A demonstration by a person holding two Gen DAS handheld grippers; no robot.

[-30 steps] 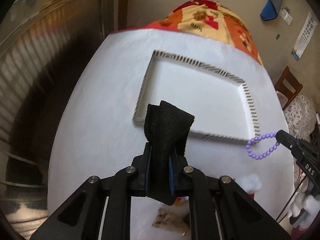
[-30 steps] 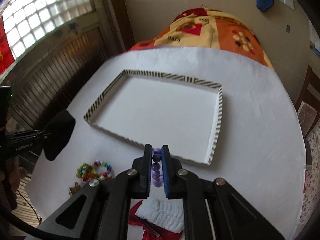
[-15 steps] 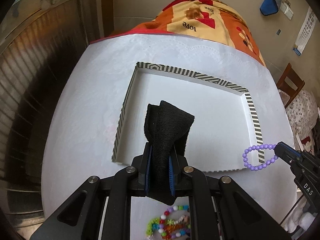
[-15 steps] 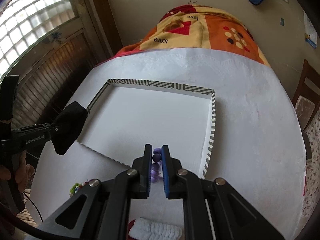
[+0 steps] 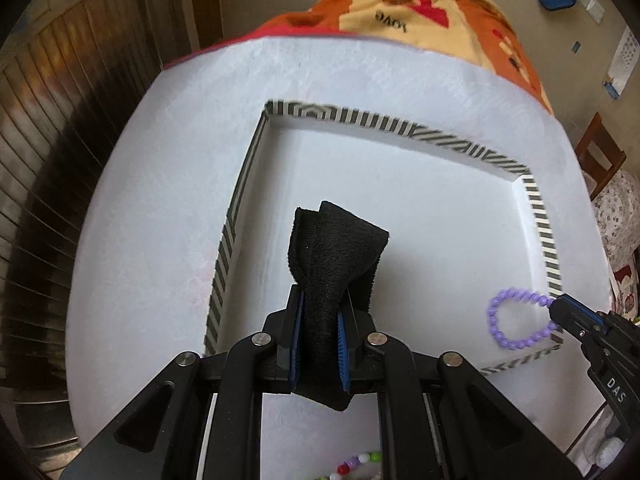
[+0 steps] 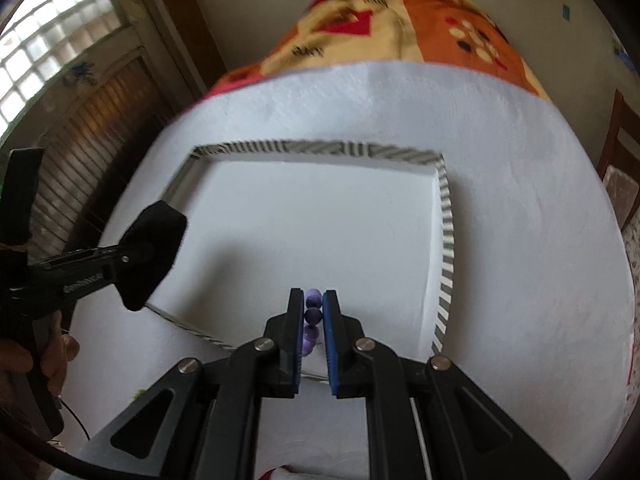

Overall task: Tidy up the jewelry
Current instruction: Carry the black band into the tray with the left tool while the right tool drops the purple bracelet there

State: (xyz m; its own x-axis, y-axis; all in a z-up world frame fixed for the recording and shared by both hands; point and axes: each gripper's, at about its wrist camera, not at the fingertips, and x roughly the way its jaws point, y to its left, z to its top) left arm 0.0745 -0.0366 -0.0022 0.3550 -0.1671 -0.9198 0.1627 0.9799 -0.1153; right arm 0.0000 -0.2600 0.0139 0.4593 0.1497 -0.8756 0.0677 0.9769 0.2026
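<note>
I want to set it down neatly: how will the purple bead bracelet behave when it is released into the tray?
The purple bead bracelet hangs as a loose loop from the right gripper, so it is probably floppy and light. Round beads may roll slightly, though the striped tray wall should contain them.

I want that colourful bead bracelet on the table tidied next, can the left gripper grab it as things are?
Probably not: the left gripper is shut on a black cloth, so its jaws are full. The colourful bracelet lies below it.

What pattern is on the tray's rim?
Dark and white stripes run round the tray's rim; the left wrist view shows them sharpest.
</note>
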